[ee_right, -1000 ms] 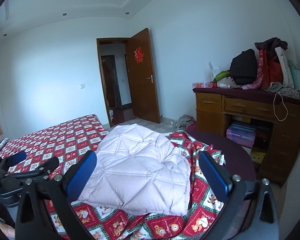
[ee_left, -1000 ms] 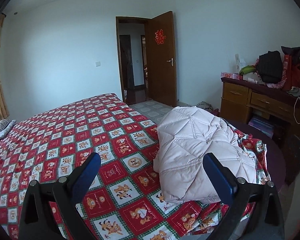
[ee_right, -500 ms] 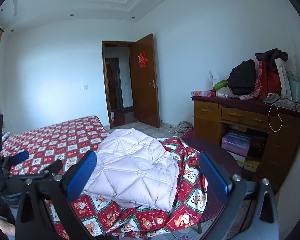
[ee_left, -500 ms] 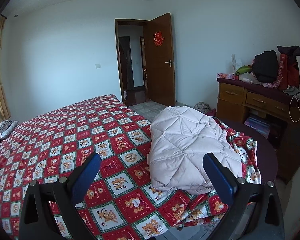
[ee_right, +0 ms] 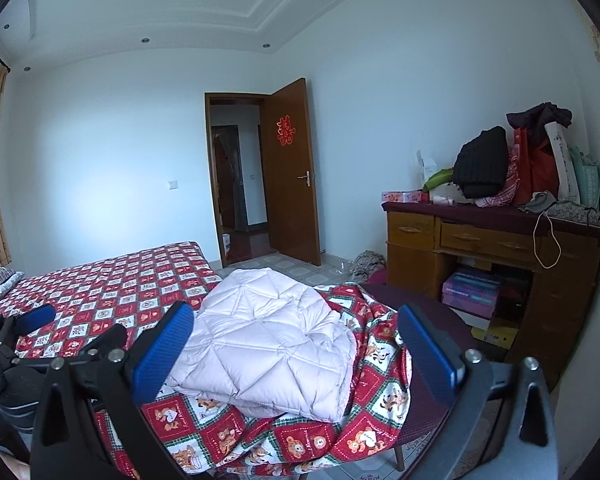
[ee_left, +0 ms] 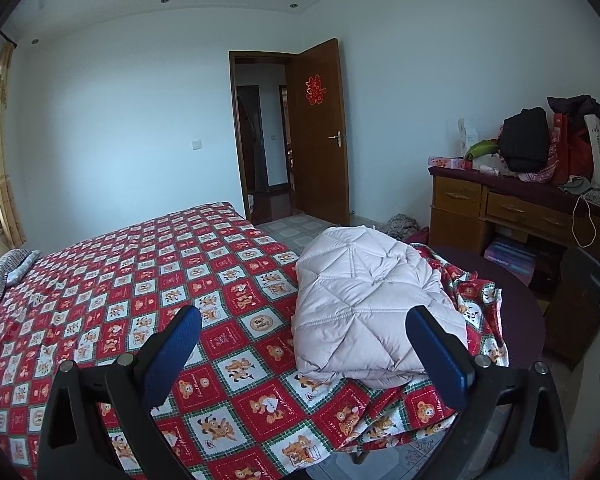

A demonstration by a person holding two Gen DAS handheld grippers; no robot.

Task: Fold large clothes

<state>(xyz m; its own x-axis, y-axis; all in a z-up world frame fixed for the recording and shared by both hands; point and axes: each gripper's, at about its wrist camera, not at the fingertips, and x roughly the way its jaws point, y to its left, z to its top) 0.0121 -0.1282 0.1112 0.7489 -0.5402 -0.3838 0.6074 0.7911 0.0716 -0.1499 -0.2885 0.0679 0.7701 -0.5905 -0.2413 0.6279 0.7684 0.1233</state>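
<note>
Bedroom with pale walls, an open brown door [ee_left: 320, 132] bearing a red paper ornament, and a wooden desk [ee_right: 488, 248] along the right wall piled with bags and dark clothing. Bed [ee_left: 112, 288] covered by a red checked sheet printed with cartoon bears; a striped pillow [ee_left: 8, 272] lies at its far left end.

Pale pink quilted jacket [ee_left: 368, 300], folded into a thick rectangular bundle, rests on the near right corner of the bed. Sheet edge beneath it hangs crumpled over the corner toward a dark round table [ee_left: 516, 312] just beside the bed.

Left gripper [ee_left: 304, 344]: blue-padded fingers spread wide apart, nothing between them, held in the air short of the bed's near edge. No contact with the jacket.

Right gripper [ee_right: 296, 344]: fingers likewise spread wide, empty, clear of the jacket, which appears framed between them in the right wrist view. Left gripper also visible at the lower left of that view, over the sheet.

Tiled floor visible near the doorway, with a small heap of cloth [ee_right: 368, 264] by the desk.
</note>
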